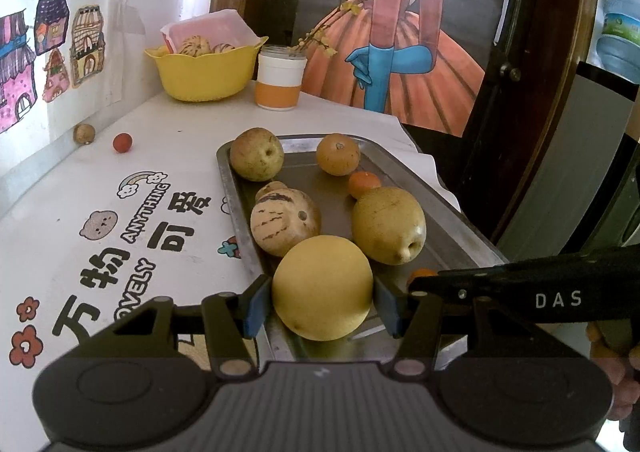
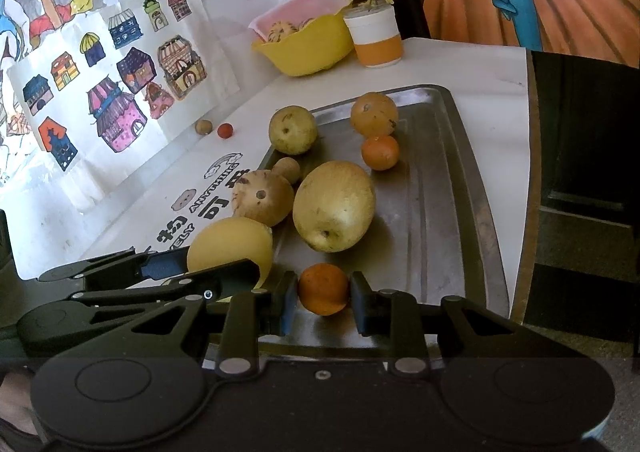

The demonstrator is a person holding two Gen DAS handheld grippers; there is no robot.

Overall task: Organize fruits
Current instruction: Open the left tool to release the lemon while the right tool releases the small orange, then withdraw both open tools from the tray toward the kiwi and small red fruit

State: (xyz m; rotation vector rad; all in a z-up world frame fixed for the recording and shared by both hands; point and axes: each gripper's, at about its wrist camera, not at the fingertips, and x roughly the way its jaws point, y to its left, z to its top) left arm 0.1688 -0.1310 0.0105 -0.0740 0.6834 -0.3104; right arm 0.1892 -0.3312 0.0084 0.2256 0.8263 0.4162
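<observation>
The left gripper (image 1: pixel 322 302) stands wide, both pads pressed against a yellow apple (image 1: pixel 322 292) at the near end of the metal tray (image 1: pixel 448 211). Just to its right, the right gripper (image 2: pixel 324 294) brackets a small orange (image 2: pixel 323 288), narrower; contact looks likely, though faint gaps show.

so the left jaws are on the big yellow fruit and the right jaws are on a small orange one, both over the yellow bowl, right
Not quite. Both fruits are over the metal tray, not the yellow bowl, which sits at the far end of the table. The right wrist view shows it. The left gripper does hold the big yellow fruit, the right gripper the small orange one.
</observation>
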